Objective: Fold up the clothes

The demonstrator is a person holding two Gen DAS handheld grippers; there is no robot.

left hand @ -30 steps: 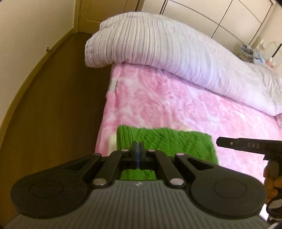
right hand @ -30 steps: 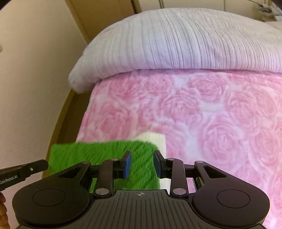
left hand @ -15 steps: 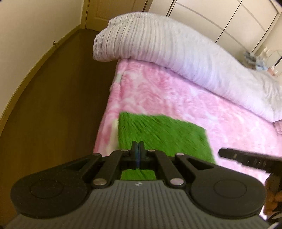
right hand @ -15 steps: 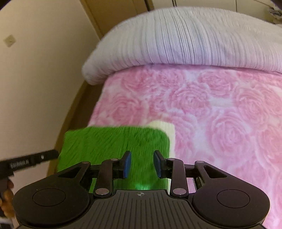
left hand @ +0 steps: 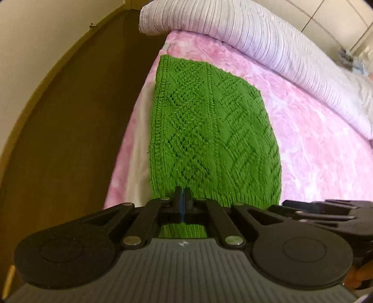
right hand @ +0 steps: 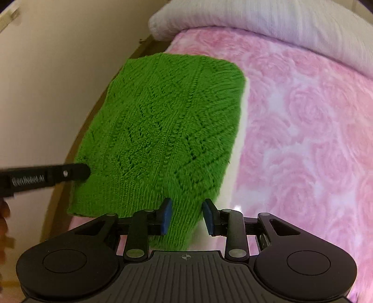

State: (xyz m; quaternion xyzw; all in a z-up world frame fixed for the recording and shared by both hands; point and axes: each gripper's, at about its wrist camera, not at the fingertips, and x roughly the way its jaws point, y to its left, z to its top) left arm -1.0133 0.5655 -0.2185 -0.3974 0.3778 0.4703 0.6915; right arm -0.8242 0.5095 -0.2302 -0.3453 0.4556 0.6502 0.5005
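Note:
A green cable-knit garment [left hand: 209,130] stretches away from me along the left side of the pink rose-patterned blanket [left hand: 314,144], with a cream-white layer [left hand: 139,139] showing beside it. My left gripper [left hand: 182,200] is shut on its near edge. My right gripper [right hand: 186,216] holds the near right corner of the green knit [right hand: 163,121]. Its blue pads [right hand: 166,215] stand a thick fold apart, with the cloth bunched between them. In the right wrist view the left gripper [right hand: 81,172] reaches in from the left, over the knit's edge. The left wrist view shows the right gripper [left hand: 303,206] low on the right.
A pale striped duvet [left hand: 268,42] is heaped across the far end of the bed. Brown wooden floor [left hand: 70,139] and a cream wall [right hand: 58,70] lie just left of the bed edge. White wardrobe doors [left hand: 338,16] stand behind. A person's fingers [left hand: 356,277] show at the lower right.
Both grippers have moved forward and tilted down. The green knit, a narrow band before, now fills much of both views and reaches farther up the bed. Neither grip has changed.

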